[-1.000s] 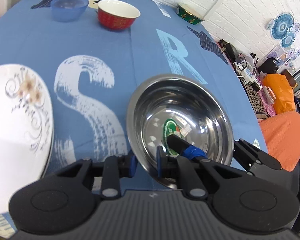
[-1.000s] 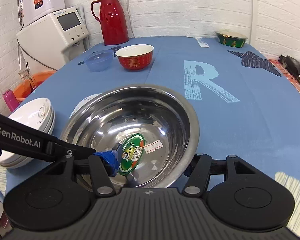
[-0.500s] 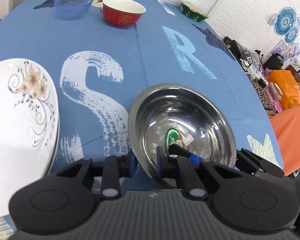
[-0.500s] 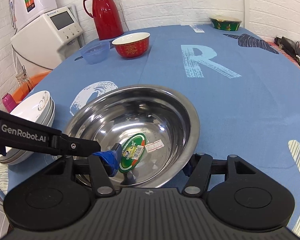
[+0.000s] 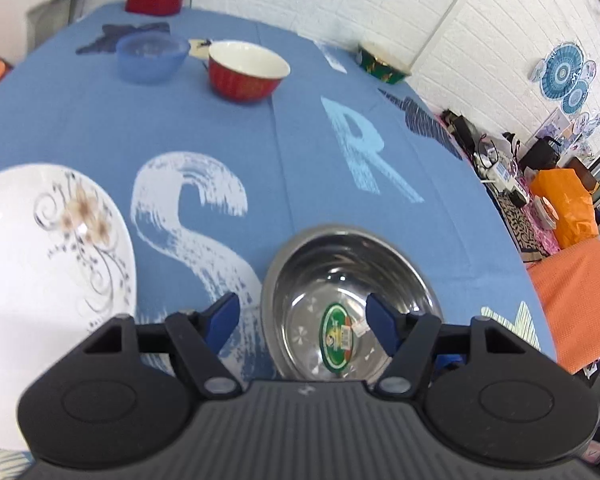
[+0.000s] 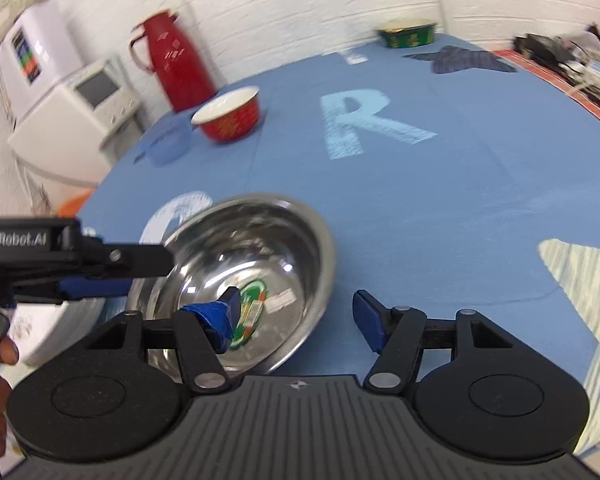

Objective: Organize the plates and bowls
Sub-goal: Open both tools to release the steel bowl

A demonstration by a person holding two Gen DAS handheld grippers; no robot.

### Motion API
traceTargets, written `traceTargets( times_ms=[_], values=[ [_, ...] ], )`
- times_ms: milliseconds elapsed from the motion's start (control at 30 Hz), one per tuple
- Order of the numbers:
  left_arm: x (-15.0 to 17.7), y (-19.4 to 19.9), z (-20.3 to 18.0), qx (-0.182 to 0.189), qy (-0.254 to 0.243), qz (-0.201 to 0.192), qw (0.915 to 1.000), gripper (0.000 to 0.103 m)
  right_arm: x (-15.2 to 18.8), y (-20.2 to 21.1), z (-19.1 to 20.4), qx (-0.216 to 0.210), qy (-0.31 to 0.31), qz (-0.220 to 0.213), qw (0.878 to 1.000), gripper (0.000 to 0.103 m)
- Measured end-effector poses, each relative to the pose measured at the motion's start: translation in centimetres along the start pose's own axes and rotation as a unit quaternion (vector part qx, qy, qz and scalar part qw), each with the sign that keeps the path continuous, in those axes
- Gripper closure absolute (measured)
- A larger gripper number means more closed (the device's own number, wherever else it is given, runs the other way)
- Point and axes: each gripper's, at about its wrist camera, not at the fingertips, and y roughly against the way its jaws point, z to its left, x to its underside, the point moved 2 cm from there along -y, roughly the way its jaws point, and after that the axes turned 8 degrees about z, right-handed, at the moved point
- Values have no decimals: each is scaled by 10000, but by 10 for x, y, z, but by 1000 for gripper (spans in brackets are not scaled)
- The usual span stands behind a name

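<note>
A steel bowl (image 5: pixel 340 276) with a green sticker inside sits on the blue tablecloth near the front edge. My left gripper (image 5: pixel 303 322) is open across the bowl's left rim, one finger outside and one above the inside. My right gripper (image 6: pixel 296 322) is open across the bowl (image 6: pixel 260 248) and its right rim, with the taped finger inside and the other outside. A stack of white flowered plates (image 5: pixel 40 260) lies just left of the bowl. A red bowl (image 5: pixel 248 70) and a blue plastic bowl (image 5: pixel 152 58) stand at the far side, and a green bowl (image 5: pixel 382 64) at the far right.
A red thermos (image 6: pixel 172 60) stands at the back of the table (image 6: pixel 440 200), beside a white appliance (image 6: pixel 80 108) off the edge. A person's hand (image 6: pixel 4 354) holds the left tool. Orange furniture (image 5: pixel 572 292) stands to the right of the table.
Both grippers have opened and let go of the steel bowl's rim. The bowl now lies nearer the front edge, and both views have tilted up.
</note>
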Motion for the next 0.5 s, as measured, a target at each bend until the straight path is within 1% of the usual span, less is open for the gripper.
traceTargets(
  times_ms=[67, 167, 267, 400, 500],
  values=[
    [-4, 8, 2, 70, 26, -75, 9999, 33, -2, 11, -6, -41, -193, -193, 9996, 55],
    [-11, 19, 10, 115, 137, -149, 9997, 32, -8, 21, -9, -57, -224, -268, 9994, 55],
    [-23, 27, 23, 108, 228, -146, 9996, 31, -18, 23, -6, -123, -116, -234, 9996, 54],
    [-46, 33, 49, 104, 396, -60, 9991, 30, -41, 18, -3, -284, 59, -126, 9995, 54],
    [-66, 36, 73, 41, 644, -57, 9979, 29, -58, 11, 2, -376, 171, -19, 9991, 54]
  ],
)
